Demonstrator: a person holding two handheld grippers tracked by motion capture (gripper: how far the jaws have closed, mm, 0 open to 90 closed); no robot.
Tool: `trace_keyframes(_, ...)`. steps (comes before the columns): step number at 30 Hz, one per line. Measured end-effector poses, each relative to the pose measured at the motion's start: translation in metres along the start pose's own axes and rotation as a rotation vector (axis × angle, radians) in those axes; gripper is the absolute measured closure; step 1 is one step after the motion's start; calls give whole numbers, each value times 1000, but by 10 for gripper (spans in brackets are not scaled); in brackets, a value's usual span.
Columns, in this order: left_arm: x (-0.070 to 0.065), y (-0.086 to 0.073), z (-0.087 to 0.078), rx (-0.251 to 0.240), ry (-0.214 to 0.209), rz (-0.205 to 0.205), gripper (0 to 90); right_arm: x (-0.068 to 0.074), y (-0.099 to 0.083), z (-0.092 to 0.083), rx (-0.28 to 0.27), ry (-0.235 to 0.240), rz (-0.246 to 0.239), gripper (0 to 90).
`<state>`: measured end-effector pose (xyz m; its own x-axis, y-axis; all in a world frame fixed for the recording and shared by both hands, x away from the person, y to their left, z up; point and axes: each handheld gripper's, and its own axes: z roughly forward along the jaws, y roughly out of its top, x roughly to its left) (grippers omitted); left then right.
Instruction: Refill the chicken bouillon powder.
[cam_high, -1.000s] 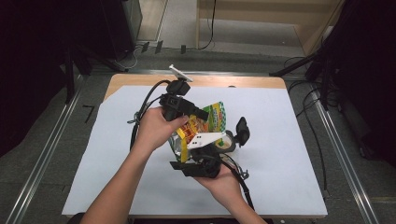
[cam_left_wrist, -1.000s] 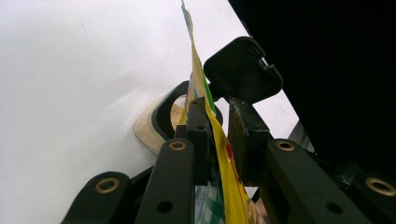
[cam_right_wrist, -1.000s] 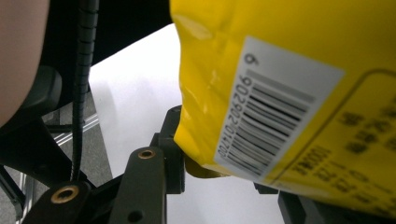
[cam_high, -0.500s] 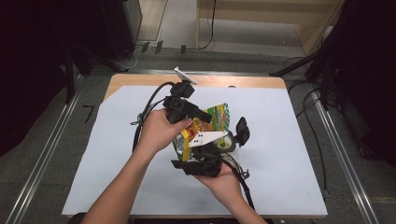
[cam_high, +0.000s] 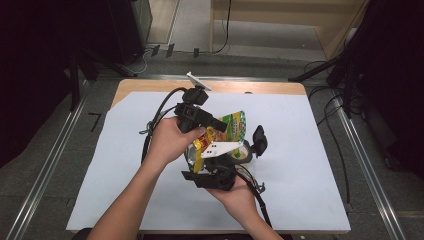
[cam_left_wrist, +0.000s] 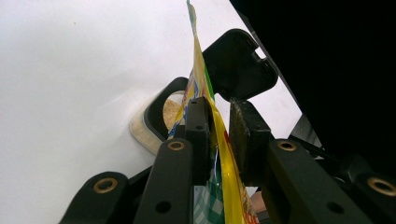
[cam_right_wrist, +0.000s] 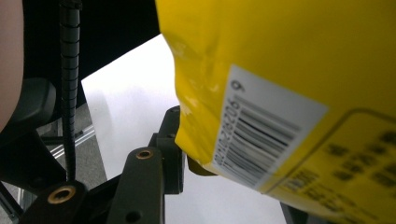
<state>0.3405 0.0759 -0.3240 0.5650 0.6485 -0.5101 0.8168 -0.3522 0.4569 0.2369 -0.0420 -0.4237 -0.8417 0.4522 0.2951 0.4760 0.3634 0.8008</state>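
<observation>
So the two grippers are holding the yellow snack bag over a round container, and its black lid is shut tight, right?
Not quite. The hinged black lid is flipped open, as the left gripper view shows: the round clear container has crumbly beige filling showing in its mouth. The rest is right: the left gripper and right gripper hold the yellow plastic snack bag over it.

Dim workroom around a lit, paper-covered surface

A white sheet (cam_high: 310, 165) covers the wooden surface (cam_high: 260, 88), whose far edge stays bare. Grey floor (cam_high: 50, 165) with metal rails (cam_high: 370, 165) flanks both sides. Beyond stand pale wooden furniture (cam_high: 280, 12) and a dark cabinet (cam_high: 127, 25); black cables (cam_high: 325, 65) trail across the floor. The edges fall into shadow.
</observation>
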Motion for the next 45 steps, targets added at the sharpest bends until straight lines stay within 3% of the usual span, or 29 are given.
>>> trace_keyframes(16,3,-5,-6,-34,22,5,833,5,-2,4,4,-2,6,668)
trace_keyframes(25,2,-10,-7,-41,7,4,831,11,-4,9,-13,-39,-1,649)
trace_keyframes(39,6,-9,-5,-57,-23,-27,816,9,-1,7,-18,-48,-17,623)
trace_keyframes(45,4,-8,-5,-58,-20,-16,815,8,-2,7,-15,-43,-19,633)
